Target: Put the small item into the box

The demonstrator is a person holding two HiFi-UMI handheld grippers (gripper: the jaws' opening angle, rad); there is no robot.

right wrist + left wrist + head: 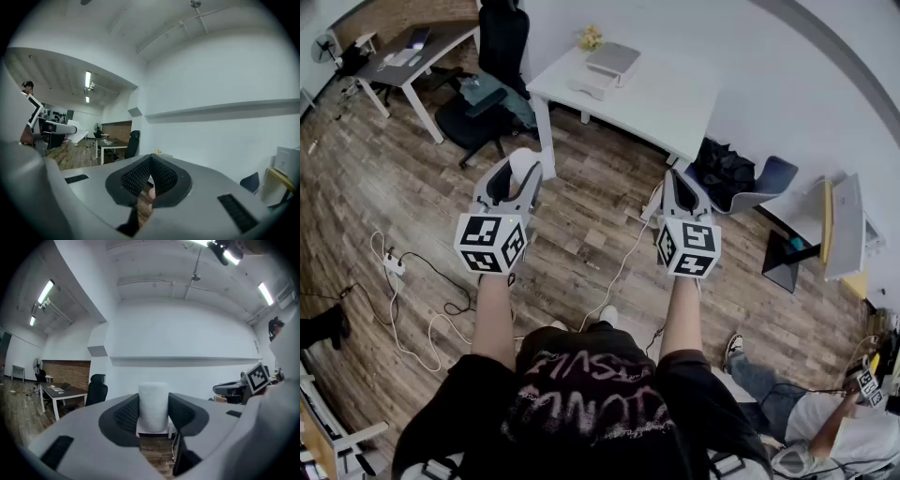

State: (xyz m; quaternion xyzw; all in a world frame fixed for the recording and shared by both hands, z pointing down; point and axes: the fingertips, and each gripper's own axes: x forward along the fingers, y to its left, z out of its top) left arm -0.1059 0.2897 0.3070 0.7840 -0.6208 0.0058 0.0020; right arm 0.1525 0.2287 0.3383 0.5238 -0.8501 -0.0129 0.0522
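Note:
My left gripper (521, 171) is shut on a small white cylinder-shaped item (523, 163), held above the wooden floor. In the left gripper view the white item (153, 405) stands upright between the two dark pads (125, 414), which press on its sides. My right gripper (679, 178) is level with it on the right; in the right gripper view its gripper (150, 164) has the jaws meeting at the tips with nothing between them. Ahead stands a white table (675, 103) with a flat grey box (612, 58) at its far left corner.
A yellow object (591, 37) and a white object (589, 89) lie by the box. A black office chair (492, 66) stands left of the table, a dark desk (412, 52) beyond it. Cables and a power strip (394, 265) lie on the floor. A seated person (825, 422) is at lower right.

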